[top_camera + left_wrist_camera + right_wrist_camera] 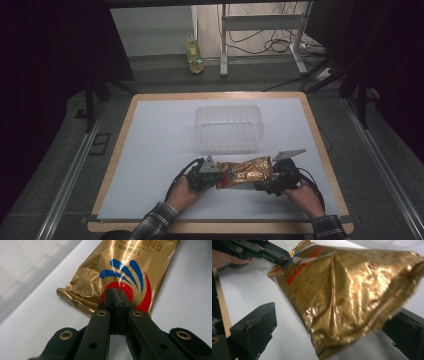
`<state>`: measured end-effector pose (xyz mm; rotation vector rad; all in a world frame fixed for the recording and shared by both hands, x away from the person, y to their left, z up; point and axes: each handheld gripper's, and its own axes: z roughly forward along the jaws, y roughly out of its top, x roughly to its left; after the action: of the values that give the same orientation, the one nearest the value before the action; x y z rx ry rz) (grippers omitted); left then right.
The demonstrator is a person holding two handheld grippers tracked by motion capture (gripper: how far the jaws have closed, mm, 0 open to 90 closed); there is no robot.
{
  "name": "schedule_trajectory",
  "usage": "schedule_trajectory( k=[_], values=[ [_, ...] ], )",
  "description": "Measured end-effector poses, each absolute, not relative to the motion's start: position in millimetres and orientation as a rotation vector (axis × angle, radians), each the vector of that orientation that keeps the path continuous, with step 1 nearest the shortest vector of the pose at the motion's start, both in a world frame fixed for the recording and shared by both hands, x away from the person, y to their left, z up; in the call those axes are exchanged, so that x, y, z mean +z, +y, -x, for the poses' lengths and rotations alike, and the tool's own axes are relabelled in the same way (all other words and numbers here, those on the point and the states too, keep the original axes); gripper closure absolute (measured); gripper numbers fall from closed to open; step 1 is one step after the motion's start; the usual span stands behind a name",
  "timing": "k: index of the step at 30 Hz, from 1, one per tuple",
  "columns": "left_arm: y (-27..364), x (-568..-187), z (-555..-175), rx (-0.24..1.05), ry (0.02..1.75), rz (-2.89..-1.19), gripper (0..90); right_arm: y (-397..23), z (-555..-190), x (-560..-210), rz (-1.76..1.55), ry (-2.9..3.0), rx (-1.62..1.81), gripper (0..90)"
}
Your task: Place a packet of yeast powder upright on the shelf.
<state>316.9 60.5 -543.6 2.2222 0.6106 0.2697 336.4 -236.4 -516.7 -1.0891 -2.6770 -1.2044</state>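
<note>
A gold foil bag (246, 171) with a red and blue emblem lies on the white sheet near the table's front edge. My left gripper (218, 176) is shut on its left end. In the left gripper view the jaws meet over the bag's (130, 267) sealed edge, at the left gripper's tips (115, 293). My right gripper (268, 181) is at the bag's right end, open. In the right gripper view its jaws stand wide apart, with the crinkled end of the bag (352, 290) between them at the right gripper (335, 315). The pads do not press on the foil.
A clear plastic tub (228, 127) stands empty on the white sheet (150, 150) behind the bag. The wooden table edge (115, 150) frames the sheet. A yellow bottle (194, 52) and a metal stand (262, 22) are on the floor beyond the table.
</note>
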Motion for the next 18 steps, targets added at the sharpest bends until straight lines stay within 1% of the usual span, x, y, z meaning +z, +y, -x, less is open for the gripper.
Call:
schedule_trajectory(
  k=[13,18],
  values=[
    [61,-543,-317,0.273,0.607,-2.224,89.8,-224,-345,-511,1.083,-2.597,-1.232,3.3],
    [61,-543,-317,0.273,0.607,-2.224,89.8,-219,-348,-501,1.087,-2.558,-1.263,4.6]
  ],
)
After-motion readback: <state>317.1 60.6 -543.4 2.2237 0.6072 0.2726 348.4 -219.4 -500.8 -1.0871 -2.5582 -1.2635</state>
